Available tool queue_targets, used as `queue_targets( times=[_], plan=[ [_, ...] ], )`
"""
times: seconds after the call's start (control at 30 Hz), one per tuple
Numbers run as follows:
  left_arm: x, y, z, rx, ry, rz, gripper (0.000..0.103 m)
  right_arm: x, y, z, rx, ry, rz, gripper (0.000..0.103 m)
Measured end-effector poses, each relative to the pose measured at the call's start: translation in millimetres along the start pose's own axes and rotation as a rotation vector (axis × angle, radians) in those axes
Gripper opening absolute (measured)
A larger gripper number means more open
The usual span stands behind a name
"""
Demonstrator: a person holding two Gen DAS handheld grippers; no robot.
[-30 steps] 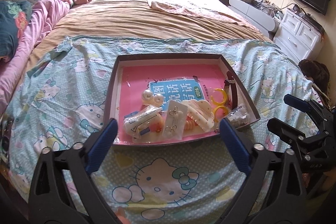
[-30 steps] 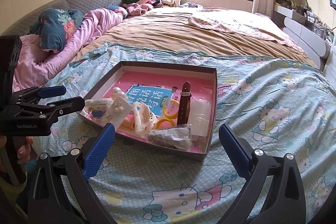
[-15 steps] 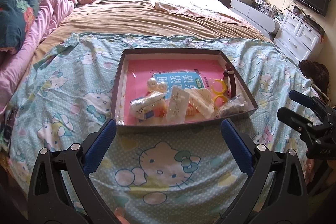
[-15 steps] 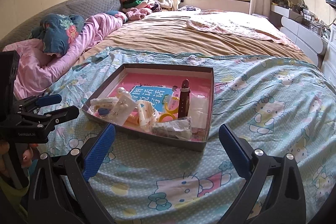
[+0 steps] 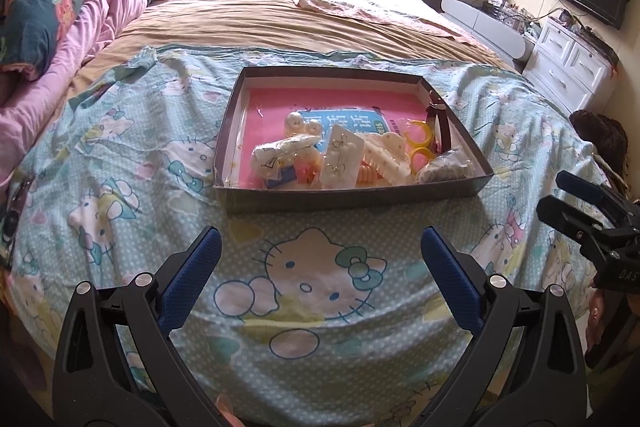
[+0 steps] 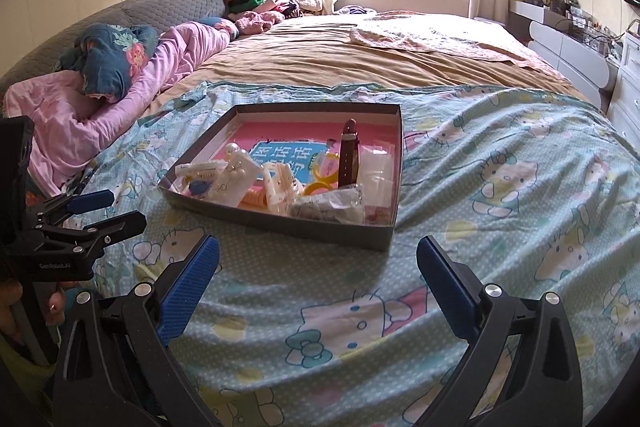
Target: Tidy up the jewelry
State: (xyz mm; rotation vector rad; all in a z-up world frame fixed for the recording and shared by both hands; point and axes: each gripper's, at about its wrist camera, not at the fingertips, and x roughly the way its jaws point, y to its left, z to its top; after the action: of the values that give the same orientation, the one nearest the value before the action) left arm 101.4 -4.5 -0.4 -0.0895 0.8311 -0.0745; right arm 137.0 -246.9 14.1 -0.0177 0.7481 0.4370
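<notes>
— Blue pads on your left hand-held gripper (image 5: 320,247) sit wide apart, empty, and further back from the box (image 5: 352,201) than a second ago.

— So you're withdrawing; the jewelry (image 5: 360,155) stays heaped in the box's near half.

— Your right hand-held gripper (image 6: 318,255) gapes empty too.

— Cartoon-cat sheet (image 6: 500,187) on a bed; dresser (image 5: 568,63) rightmost.

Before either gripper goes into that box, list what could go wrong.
1. The items lie heaped at the box's near wall, so jaws closing on the earring card may also catch the hair claw.
2. The box rests on a soft, wrinkled sheet; a push could slide or tip it.
3. The brown strap leans upright and may topple.
</notes>
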Motion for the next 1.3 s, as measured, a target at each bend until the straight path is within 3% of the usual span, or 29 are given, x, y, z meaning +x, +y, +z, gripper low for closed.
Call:
queue_targets(
  times=[0.7, 1.3],
  plan=[
    [2.1, 1.1, -26.1, -0.022, 0.002, 0.005, 0.093, 4.2, -1.9, -38.4, 0.05, 0.004, -0.022, 0.098],
    [-1.7, 2.8, -34.0, -0.028, 0.008, 0.015, 0.093, 3.0, 1.1, -40.7, 0.044, 0.006, -0.02, 0.098]
  ],
)
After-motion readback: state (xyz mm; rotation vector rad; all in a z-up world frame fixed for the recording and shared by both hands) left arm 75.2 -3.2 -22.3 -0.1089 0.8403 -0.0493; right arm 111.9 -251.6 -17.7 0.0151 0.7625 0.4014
